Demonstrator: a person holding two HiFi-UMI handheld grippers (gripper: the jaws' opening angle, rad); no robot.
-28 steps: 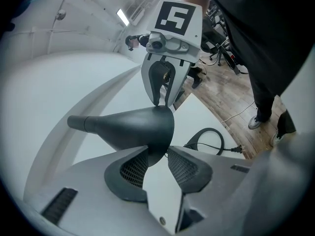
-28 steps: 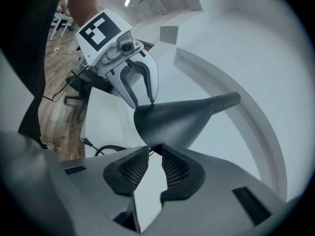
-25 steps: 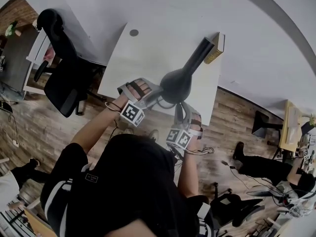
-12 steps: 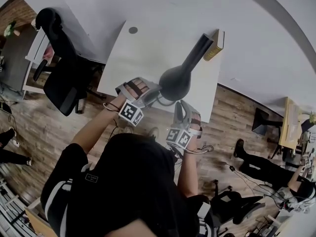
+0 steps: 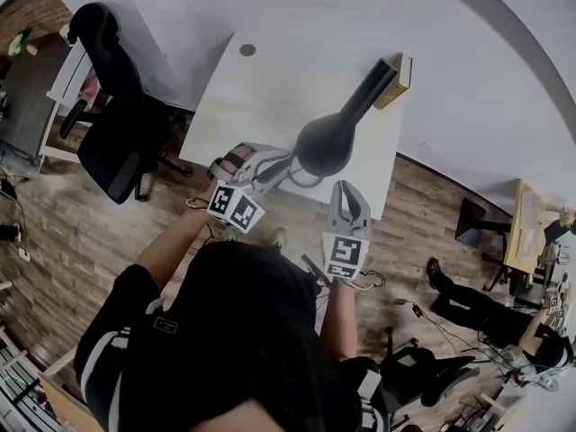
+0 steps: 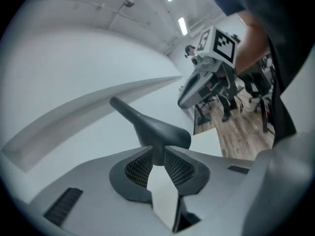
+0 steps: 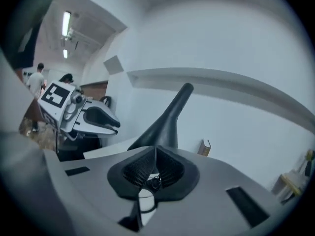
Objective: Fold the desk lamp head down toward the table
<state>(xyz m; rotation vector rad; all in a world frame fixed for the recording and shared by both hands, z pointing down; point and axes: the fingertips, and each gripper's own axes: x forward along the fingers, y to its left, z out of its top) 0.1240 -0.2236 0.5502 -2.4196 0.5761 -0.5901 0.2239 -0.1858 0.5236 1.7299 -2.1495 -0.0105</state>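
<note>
The black desk lamp stands on the white table (image 5: 261,97), its bell-shaped head (image 5: 324,145) raised and its arm (image 5: 369,88) slanting to the far right. My left gripper (image 5: 286,166) is at the head's left edge. Its jaws are closing but still apart, and the lamp head (image 6: 162,132) shows beyond the gap, not pressed by the pads. My right gripper (image 5: 346,187) hangs just below the head's near edge. Its jaws are closing, the pads nearly meet, and nothing is gripped. The lamp head (image 7: 165,127) rises behind them.
A tan book (image 5: 393,79) stands by the lamp's base at the far right edge of the table, also seen as a book (image 7: 204,146) in the right gripper view. A cable hole (image 5: 247,49) marks the far left. A black office chair (image 5: 117,142) stands left of the table.
Both grippers have risen toward the camera and rolled; the right one's marker cube now faces up. The right jaws have narrowed almost shut and the left jaws have narrowed. The lamp has not moved.
</note>
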